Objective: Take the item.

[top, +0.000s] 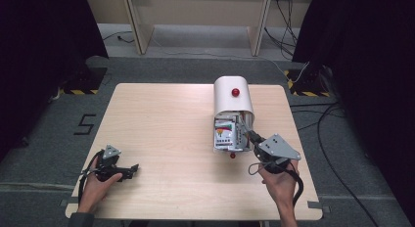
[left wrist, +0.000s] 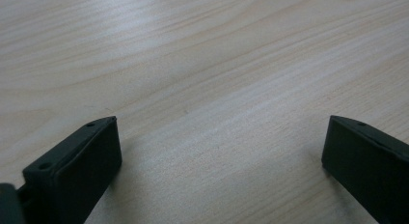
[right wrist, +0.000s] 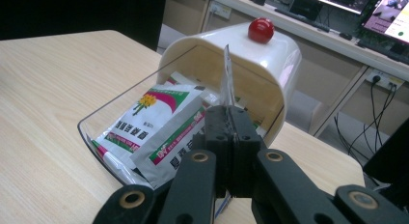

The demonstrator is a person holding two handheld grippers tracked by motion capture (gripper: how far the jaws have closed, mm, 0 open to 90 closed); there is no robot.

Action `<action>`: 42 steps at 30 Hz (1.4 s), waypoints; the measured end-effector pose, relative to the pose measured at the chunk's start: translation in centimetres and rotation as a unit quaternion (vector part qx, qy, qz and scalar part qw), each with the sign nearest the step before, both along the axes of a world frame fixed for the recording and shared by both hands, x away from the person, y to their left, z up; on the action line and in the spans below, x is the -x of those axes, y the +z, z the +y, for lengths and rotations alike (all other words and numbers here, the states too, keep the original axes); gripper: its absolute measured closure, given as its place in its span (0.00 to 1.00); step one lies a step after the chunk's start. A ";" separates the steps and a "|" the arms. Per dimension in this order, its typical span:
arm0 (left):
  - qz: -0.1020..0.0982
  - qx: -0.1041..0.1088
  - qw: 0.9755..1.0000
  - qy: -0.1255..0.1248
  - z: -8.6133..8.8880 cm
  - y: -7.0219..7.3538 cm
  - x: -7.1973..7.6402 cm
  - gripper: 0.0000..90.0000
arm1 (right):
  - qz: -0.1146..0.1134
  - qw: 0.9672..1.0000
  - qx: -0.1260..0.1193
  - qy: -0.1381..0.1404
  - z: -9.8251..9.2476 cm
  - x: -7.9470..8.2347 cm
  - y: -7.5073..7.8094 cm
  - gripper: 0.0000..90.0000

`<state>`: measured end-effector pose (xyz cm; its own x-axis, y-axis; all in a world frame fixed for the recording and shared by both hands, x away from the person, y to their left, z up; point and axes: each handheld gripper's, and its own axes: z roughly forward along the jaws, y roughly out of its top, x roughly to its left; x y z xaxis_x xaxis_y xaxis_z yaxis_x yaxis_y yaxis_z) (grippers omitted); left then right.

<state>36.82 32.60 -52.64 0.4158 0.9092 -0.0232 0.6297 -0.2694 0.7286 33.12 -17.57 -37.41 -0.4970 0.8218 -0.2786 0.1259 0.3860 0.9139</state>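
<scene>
A white box with a curved lid (top: 233,97) and a red knob (top: 235,92) stands right of the table's middle. Its clear front tray (top: 218,147) lies open toward me and holds several white, green and pink sachets (top: 224,134). In the right gripper view the lid (right wrist: 279,55) arches over the sachets (right wrist: 144,118). My right gripper (top: 247,133) reaches into the tray's right side, and its jaws (right wrist: 230,113) are shut on a thin sachet (right wrist: 227,74) that stands on edge above them. My left gripper (top: 133,168) rests open on the wood near the front left, nothing between its jaws (left wrist: 222,132).
The light wooden table (top: 161,129) has bare room to the left of the box. A small red knob (top: 233,155) sits at the tray's near edge. Cables (top: 337,168) run over the grey floor to the right, and dark curtains hang on both sides.
</scene>
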 end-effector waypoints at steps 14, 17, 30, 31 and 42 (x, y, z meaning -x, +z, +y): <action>0.000 0.000 1.000 0.000 0.0 0.0 0.0 0.00 | -0.004 1.000 -0.024 0.007 -1.1 0.8 0.7 0.99; 0.000 -0.001 1.000 -0.001 0.0 0.0 0.0 0.00 | -0.002 1.000 -0.026 0.007 -1.3 0.8 0.7 0.99; 0.000 -0.001 1.000 0.000 0.0 0.0 0.0 0.00 | -0.009 0.999 -0.047 0.003 -2.9 1.4 1.5 0.99; 0.000 -0.001 1.000 0.000 0.0 0.0 0.0 0.00 | -0.009 0.999 -0.047 0.003 -2.9 1.4 1.5 0.99; 0.000 0.000 1.000 0.001 0.0 0.0 0.1 0.00 | -0.005 0.997 -0.060 -0.044 -6.2 0.8 1.1 0.99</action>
